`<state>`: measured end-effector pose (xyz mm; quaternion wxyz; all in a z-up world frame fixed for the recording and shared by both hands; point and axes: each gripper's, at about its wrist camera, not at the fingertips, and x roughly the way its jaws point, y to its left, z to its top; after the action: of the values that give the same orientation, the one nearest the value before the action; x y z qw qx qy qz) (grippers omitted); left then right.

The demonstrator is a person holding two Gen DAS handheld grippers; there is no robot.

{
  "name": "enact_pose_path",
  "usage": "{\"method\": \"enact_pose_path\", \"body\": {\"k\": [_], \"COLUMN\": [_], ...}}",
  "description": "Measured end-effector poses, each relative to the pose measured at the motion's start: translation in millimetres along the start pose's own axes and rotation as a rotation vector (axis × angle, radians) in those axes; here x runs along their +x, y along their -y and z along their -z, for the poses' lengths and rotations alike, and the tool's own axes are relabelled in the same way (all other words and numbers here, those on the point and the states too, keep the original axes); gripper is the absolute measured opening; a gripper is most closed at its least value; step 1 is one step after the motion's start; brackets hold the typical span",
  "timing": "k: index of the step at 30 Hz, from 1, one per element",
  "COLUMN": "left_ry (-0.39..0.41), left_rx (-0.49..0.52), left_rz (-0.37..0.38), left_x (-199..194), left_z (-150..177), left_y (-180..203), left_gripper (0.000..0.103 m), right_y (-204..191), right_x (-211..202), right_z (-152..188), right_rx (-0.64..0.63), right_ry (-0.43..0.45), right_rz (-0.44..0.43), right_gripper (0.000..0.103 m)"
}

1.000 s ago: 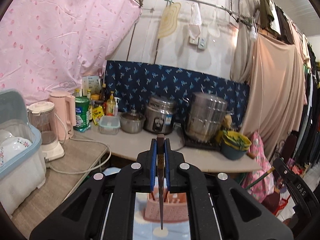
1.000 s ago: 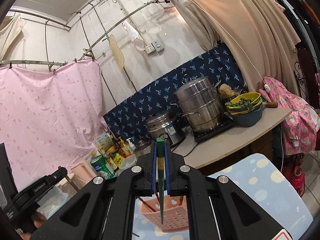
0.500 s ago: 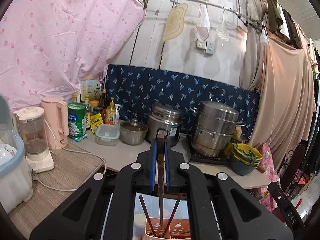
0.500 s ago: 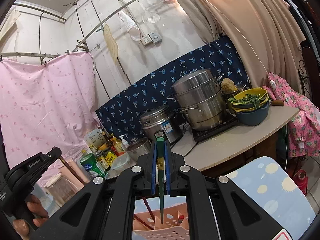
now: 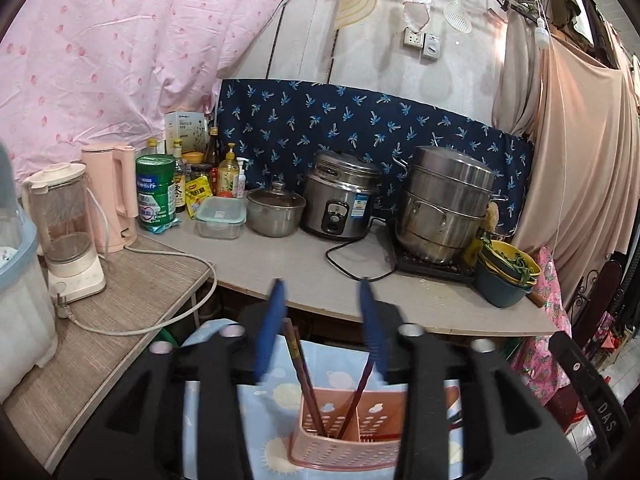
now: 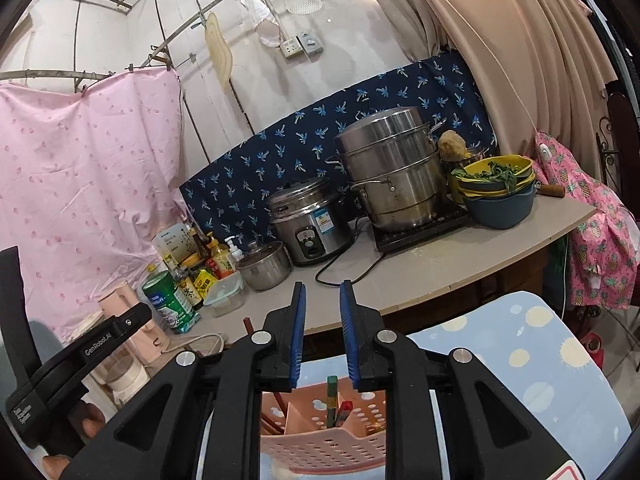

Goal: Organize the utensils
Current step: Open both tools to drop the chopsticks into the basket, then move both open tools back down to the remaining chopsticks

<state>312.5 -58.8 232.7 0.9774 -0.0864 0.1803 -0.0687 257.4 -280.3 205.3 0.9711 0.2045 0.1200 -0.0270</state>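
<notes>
Opening left claw (image 5: 322, 320); chopsticks (image 5: 304, 372) below in basket (image 5: 340, 450).

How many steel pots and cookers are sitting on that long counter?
3: a small lidded pot at left, a rice cooker in the middle, a tall stacked steamer at right. Others may be hidden.

Pink perforated basket (image 5: 344, 446): dark chopsticks (image 5: 306, 376) lean inside; green chopstick (image 6: 331, 400) upright.

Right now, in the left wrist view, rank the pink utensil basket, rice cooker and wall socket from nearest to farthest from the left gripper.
1. Pink utensil basket, just below the opening left gripper.
2. Rice cooker, on the counter behind.
3. Wall socket, high on the back wall.
</notes>
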Motion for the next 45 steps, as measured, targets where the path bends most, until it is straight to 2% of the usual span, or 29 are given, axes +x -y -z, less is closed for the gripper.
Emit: {"method": "enact_pose_path", "body": {"k": [3, 10, 17, 20, 27, 35, 45], "left_ry": [-0.008, -0.089, -0.185, -0.217, -0.303, -0.398, -0.470], "left_rx": [0.003, 0.033, 0.089, 0.107, 0.139, 0.151, 0.151], "left_rz": [0.001, 0.045, 0.107, 0.126, 0.118, 0.070, 0.009], "left_x": [-9.0, -36.2, -74.0, -92.7, -126.3, -148.7, -161.4], "left_z": [2.4, 13.0, 41.7, 60.4, 120.7, 197.2, 262.7], "left_y": [-1.6, -2.7, -2.3, -4.5, -15.0, -30.4, -46.8], "left_gripper": [0.058, 0.059, 0.059, 0.059, 0.059, 0.059, 0.059], "right_y": [-3.3, -11.2, -9.5, -5.0, 6.9, 16.4, 28.2], "right_x": [-9.1, -41.3, -79.3, -99.0, -137.0, -166.2, -184.4], "right_z": [0.1, 9.9, 39.0, 58.5, 109.8, 169.1, 235.1], "right_rx": [-0.004, -0.011, -0.030, -0.033, -0.055, -0.095, -0.134], "right_ry": [0.002, -0.017, -0.066, -0.095, -0.191, -0.311, -0.422], "right_rz": [-0.010, -0.041, -0.040, -0.033, 0.002, 0.035, 0.090], "right_gripper": [0.026, 0.028, 0.030, 0.030, 0.030, 0.030, 0.030]}}
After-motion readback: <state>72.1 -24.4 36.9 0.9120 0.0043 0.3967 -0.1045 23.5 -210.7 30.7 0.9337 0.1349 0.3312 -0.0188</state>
